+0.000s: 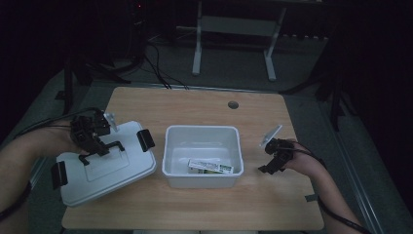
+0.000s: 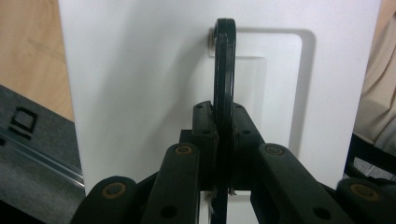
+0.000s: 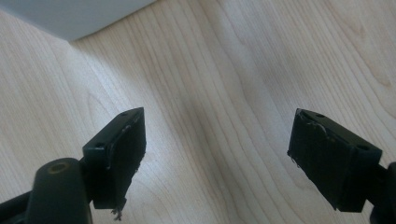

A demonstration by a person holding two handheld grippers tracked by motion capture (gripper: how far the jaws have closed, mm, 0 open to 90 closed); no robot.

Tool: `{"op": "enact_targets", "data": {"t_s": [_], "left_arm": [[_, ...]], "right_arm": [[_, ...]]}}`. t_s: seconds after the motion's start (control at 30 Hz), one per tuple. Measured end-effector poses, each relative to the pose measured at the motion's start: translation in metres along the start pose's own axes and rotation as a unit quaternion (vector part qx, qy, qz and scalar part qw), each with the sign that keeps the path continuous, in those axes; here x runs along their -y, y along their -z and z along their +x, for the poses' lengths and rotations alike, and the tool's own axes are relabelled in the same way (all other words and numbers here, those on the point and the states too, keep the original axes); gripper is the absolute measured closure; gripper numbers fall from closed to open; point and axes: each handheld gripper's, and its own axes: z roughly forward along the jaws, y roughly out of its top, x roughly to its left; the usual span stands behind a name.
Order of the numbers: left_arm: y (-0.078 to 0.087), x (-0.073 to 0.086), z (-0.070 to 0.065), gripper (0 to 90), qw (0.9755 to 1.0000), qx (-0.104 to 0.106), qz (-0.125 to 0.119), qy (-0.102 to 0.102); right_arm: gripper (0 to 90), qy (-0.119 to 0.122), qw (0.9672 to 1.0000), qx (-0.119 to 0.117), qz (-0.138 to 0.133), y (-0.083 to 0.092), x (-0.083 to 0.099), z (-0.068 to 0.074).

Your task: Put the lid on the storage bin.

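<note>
A white lid point(image 1: 104, 165) with black side clips hangs tilted over the table's left end. My left gripper point(image 1: 97, 146) is shut on the lid's black handle point(image 2: 224, 79), which runs up between the jaws in the left gripper view, with the lid's white top point(image 2: 140, 84) behind it. An open white tub point(image 1: 202, 155) stands at the middle of the table with a flat green-and-white packet point(image 1: 210, 167) lying in it. My right gripper point(image 1: 271, 163) rests to the right of the tub, open, with bare wood between its pads point(image 3: 119, 156).
The wooden table point(image 1: 195, 105) has a round cable hole point(image 1: 233, 105) near its far edge. A corner of the tub point(image 3: 70, 16) lies at the top left of the right gripper view. Desk legs and cables stand on the dark floor behind.
</note>
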Motion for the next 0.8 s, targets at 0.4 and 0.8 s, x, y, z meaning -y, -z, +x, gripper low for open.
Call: {"op": "enact_targets", "data": {"t_s": [0.4, 0.8], "left_arm": [[0.025, -0.035, -0.014, 83.6, 0.9991, -0.016, -0.008, -0.038], [0.025, -0.075, -0.022, 83.6, 0.9964, -0.017, -0.014, -0.082]], "right_arm": [[18.6, 0.005, 1.0000, 0.002, -0.006, 0.005, -0.004, 0.002], [18.6, 0.010, 0.9999, 0.003, -0.004, 0.004, -0.005, 0.005]]}}
